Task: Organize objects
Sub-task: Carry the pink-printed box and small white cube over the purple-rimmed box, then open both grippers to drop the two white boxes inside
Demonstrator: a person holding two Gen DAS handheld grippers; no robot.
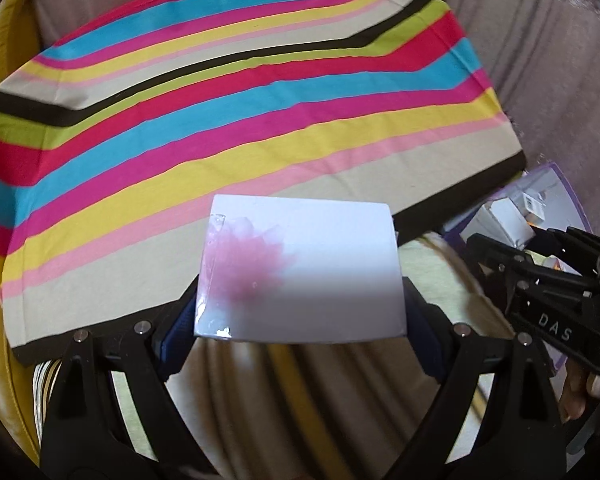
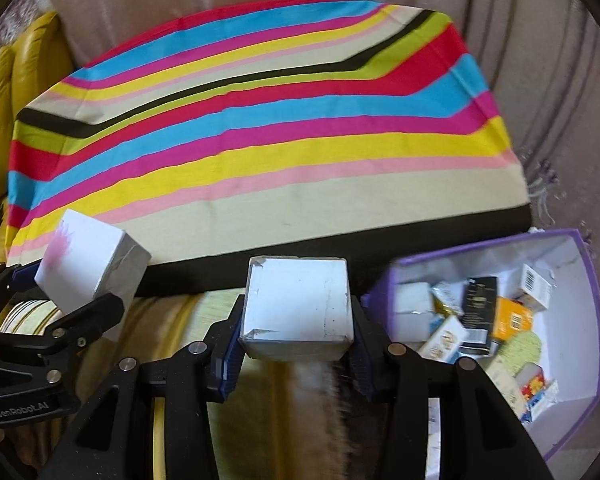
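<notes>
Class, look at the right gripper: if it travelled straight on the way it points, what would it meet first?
Probably the striped cloth: beyond the white box held by the right gripper, its dark front edge comes first, though depth is uncertain.

Bright, fisheye-warped, perhaps slightly blurred.

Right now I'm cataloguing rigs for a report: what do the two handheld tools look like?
Both are black plastic, two-finger linkage frames with round silver pivot pins and ribbed dark-blue pads. The left tool shows white "GenRobot.AI" lettering on its body in the right wrist view; the right tool shows white "DAS" lettering in the left wrist view. No cables or sleeves are visible.
</notes>
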